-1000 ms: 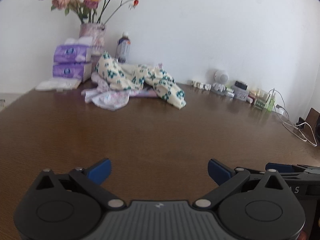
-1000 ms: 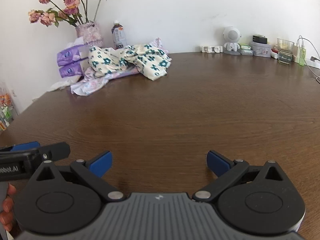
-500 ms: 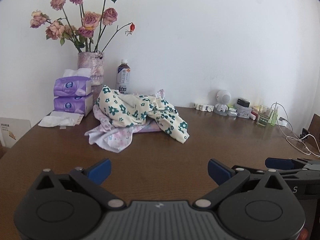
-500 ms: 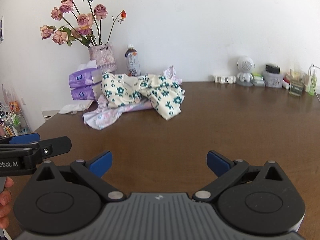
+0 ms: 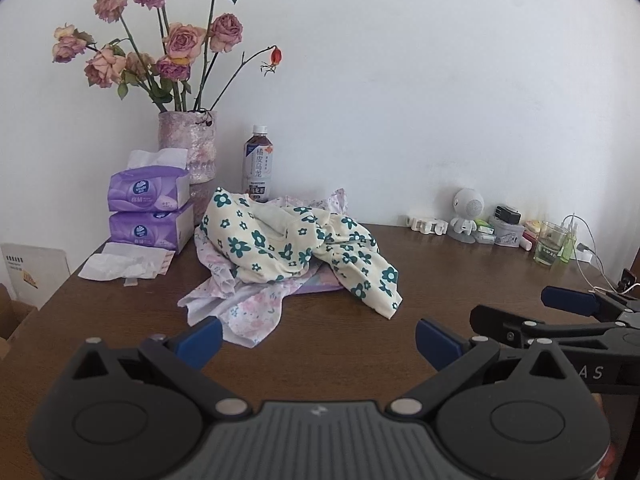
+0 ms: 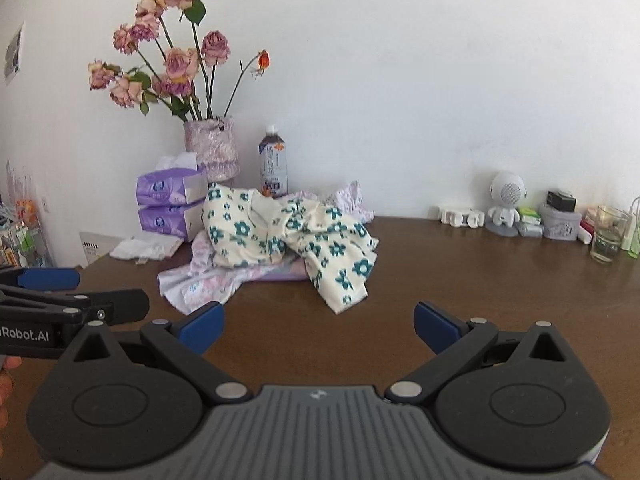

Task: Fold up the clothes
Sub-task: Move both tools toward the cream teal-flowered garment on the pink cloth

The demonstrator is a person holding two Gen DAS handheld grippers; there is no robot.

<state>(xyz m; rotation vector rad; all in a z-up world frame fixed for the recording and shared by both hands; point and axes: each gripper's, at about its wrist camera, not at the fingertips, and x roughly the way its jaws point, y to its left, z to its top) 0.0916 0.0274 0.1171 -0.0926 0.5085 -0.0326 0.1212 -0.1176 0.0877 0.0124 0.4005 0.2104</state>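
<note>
Cardboard box [image 5: 12, 320] appears beside the table only leftward.

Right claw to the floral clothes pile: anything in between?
Nothing: in the right wrist view only bare brown table separates the open right claw from the floral clothes pile.
</note>
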